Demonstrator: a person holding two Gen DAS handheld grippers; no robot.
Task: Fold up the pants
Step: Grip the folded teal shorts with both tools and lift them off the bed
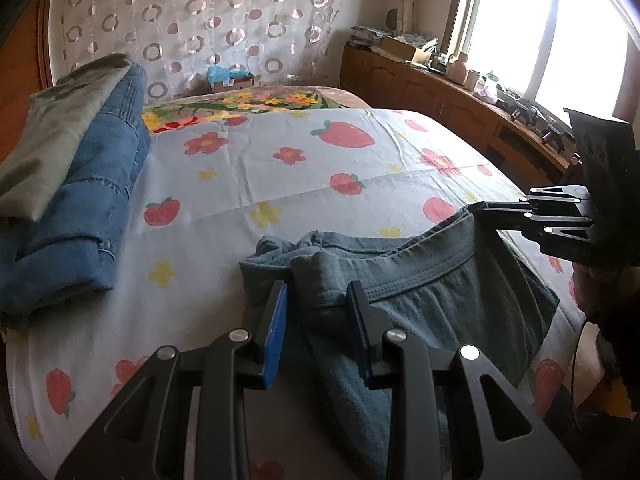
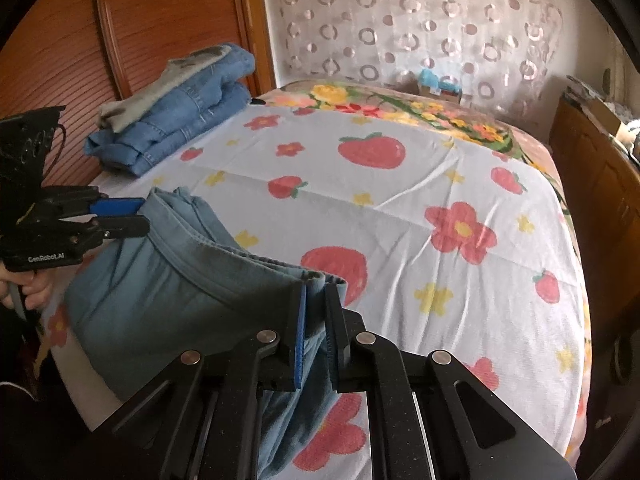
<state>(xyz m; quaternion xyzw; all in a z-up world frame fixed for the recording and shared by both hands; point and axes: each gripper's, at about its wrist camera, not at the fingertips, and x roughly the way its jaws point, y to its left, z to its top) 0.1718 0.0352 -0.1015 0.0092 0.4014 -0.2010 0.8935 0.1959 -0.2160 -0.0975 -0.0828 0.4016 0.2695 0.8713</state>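
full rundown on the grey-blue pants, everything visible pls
The grey-blue soft cotton-looking pants lie at the near edge of the strawberry-print bedsheet, waistband stitched and facing away from the cameras, fabric rumpled. The left hand-held gripper pinches one bunched waistband corner; the right hand-held gripper is shut on the other. Legs run out of view below.

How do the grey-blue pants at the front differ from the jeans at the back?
The grey-blue pants are soft knit, unfolded, held at the waistband by both tools; the jeans are brighter blue denim, already folded, stacked untouched under a grey-green garment. Both lie on the strawberry-print sheet.
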